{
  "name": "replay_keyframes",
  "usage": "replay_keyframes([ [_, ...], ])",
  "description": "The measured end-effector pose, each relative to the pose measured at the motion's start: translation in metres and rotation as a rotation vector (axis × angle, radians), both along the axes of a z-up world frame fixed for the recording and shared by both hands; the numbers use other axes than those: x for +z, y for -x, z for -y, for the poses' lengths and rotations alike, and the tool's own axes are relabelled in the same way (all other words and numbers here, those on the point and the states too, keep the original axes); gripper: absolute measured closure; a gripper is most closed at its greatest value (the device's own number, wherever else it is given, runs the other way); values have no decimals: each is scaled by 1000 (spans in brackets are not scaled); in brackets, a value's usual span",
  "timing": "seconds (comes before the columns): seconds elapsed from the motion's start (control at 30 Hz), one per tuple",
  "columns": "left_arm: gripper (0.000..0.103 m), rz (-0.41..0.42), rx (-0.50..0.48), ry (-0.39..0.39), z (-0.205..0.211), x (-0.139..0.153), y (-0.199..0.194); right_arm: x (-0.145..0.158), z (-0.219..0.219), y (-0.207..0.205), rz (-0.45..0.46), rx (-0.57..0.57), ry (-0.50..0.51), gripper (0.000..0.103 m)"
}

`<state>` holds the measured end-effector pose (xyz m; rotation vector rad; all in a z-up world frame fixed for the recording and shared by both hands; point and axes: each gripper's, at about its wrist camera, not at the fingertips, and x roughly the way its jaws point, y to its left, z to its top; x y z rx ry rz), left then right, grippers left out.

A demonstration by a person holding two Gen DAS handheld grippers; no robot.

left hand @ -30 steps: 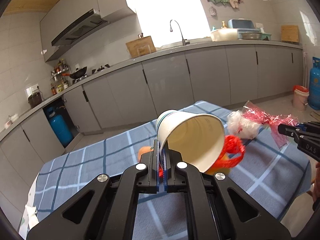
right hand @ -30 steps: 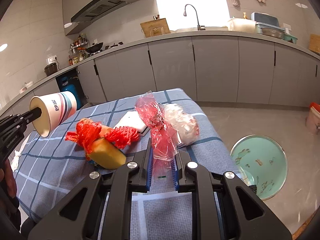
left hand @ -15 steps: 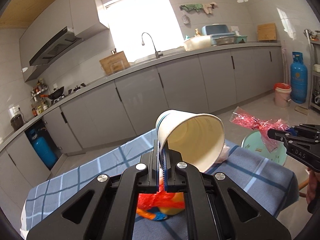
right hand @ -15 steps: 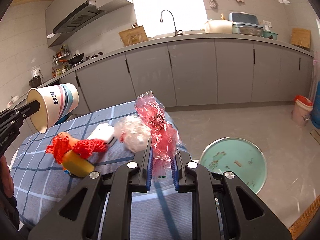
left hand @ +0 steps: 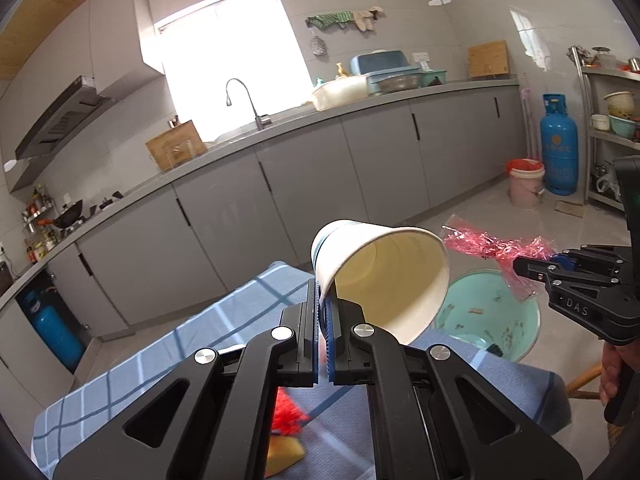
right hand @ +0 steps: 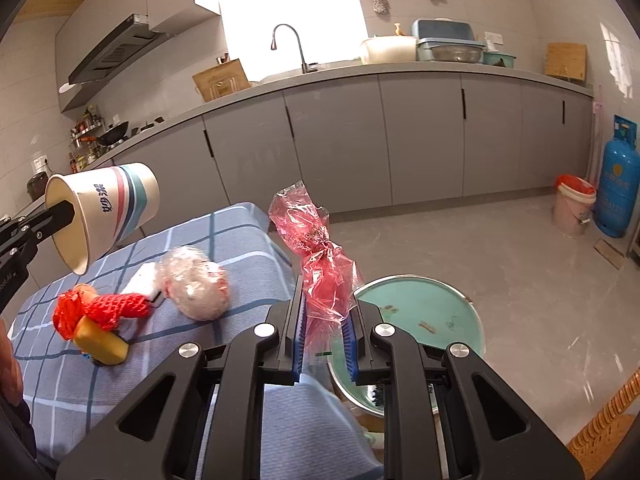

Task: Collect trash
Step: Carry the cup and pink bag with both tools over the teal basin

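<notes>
At the left, a paper cup (right hand: 108, 216) is pinched by its rim in the left gripper (left hand: 324, 308), whose jaws are all but closed on the thin wall; the cup is carried tilted, mouth toward the camera, above the checked tablecloth (right hand: 224, 240). On the cloth beneath it lie a red net bundle (right hand: 100, 308), a yellow piece (right hand: 100, 344), a white block (right hand: 142, 282) and a crumpled clear wrapper (right hand: 196, 288), all near the table's right edge. Further right, a red cellophane wrapper (right hand: 320, 264) is clamped between the narrow jaws of the right gripper (right hand: 324, 340), past the table edge and above a teal bin (right hand: 440, 312). Bare floor (right hand: 520, 280) is seen beyond, up to a pink bucket (right hand: 574, 208) and blue gas cylinder (right hand: 618, 188).
</notes>
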<state>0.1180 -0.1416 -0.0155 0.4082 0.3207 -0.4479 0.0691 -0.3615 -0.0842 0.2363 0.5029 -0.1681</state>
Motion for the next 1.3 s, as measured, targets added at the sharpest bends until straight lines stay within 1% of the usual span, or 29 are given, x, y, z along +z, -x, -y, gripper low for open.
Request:
replay_keyframes([
  [0.4,99,-30,-107,-11,67,-19,-10,-15,51,-4,-26,-90,-4,85],
  [0.67,99,-65,-158,-32,105,-41,-20,-32,82,-14,-63,-125,-5,85],
  [0.97,99,-107,-188,-61,136,-59,-33,-45,104,-28,-86,-139,-10,85],
  [1.3,99,-144,-212,-94,153,-80,-40,-56,113,-41,-100,-141,-5,84],
])
